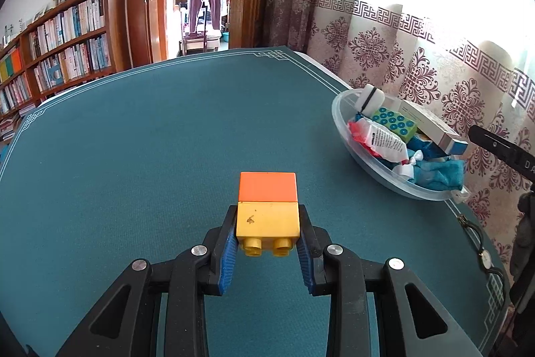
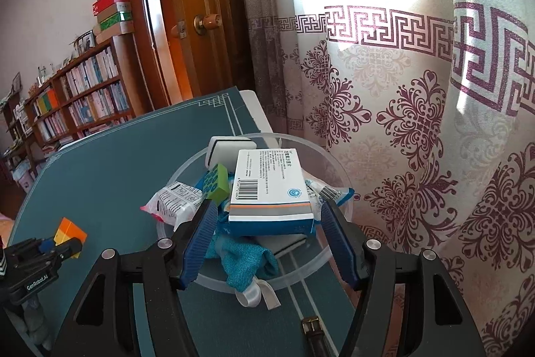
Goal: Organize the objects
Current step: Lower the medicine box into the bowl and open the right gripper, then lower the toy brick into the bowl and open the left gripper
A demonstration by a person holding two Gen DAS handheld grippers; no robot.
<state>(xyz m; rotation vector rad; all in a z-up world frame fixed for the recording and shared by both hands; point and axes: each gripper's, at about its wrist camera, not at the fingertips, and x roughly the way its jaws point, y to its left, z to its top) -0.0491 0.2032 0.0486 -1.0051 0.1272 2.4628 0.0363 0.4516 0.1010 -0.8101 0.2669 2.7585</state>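
Note:
My left gripper [image 1: 267, 213] is shut on a yellow toy block [image 1: 267, 219] with an orange block [image 1: 267, 186] stacked on its far side, held above the teal table mat [image 1: 150, 156]. The right wrist view shows the same gripper [image 2: 53, 248] and blocks [image 2: 68, 231] at lower left. My right gripper [image 2: 267, 206] stands open over the near rim of a clear plastic bowl [image 2: 187, 169]. A white and blue medicine box [image 2: 271, 186] lies on the bowl's pile between the fingertips, with a gap on each side.
The bowl [image 1: 337, 109] at the table's right edge also holds a green studded block [image 2: 215, 183], a white packet [image 2: 174, 201], a teal cloth [image 2: 247, 256] and a white eraser-like piece [image 2: 227, 149]. A wristwatch [image 1: 485, 256] lies near it. Patterned curtain [image 2: 418, 122] hangs right behind.

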